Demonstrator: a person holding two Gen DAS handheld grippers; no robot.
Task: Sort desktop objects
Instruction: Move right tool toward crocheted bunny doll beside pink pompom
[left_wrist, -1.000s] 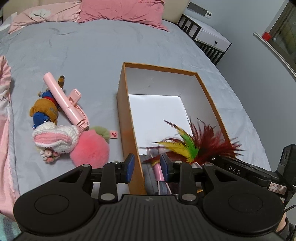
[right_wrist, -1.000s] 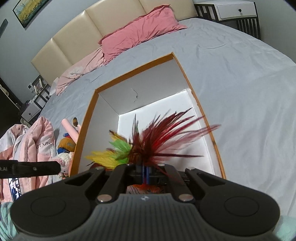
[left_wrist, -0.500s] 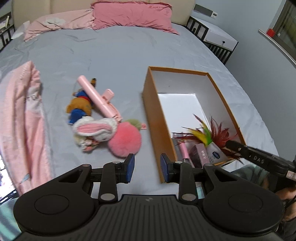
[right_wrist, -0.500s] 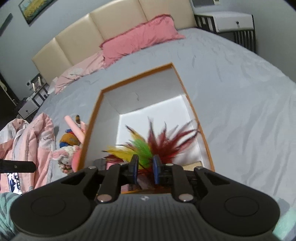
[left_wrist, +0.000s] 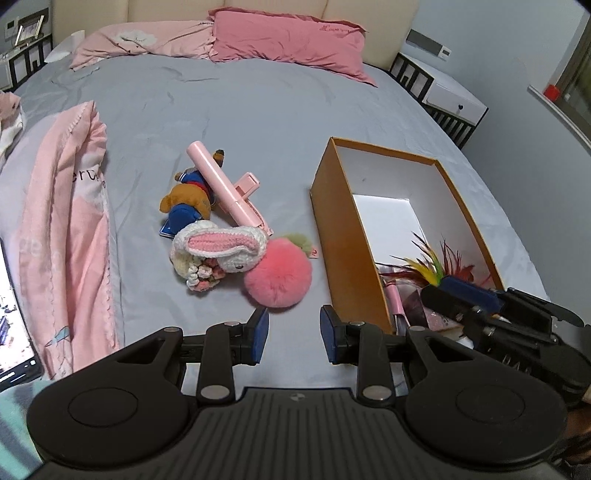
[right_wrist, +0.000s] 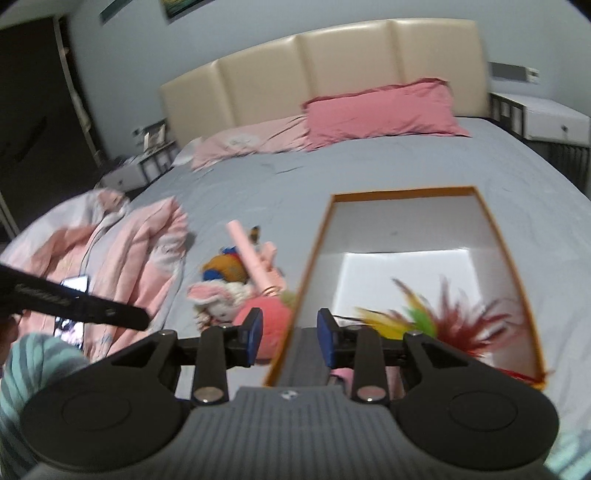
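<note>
An orange box (left_wrist: 345, 236) with a white inside lies on the grey bed; it also shows in the right wrist view (right_wrist: 312, 266). A feather toy (left_wrist: 430, 267) (right_wrist: 443, 314) lies inside it with other small items. Left of the box lie a pink pompom (left_wrist: 279, 278), a knitted rabbit (left_wrist: 218, 245), a stuffed bear (left_wrist: 188, 201) and a pink stick device (left_wrist: 225, 190). My left gripper (left_wrist: 294, 328) is open and empty, just near of the pompom. My right gripper (right_wrist: 290, 328) is open and empty over the box's near left edge.
A pink garment (left_wrist: 62, 229) lies along the left of the bed. Pink pillows (left_wrist: 288, 44) lie at the headboard. A white nightstand (left_wrist: 450, 99) stands at the right. A phone (right_wrist: 74, 286) lies by the garment.
My right gripper has let go of the feather toy, which now lies in the box, and has opened and pulled back left. My left gripper has moved back and left towards the toys.
</note>
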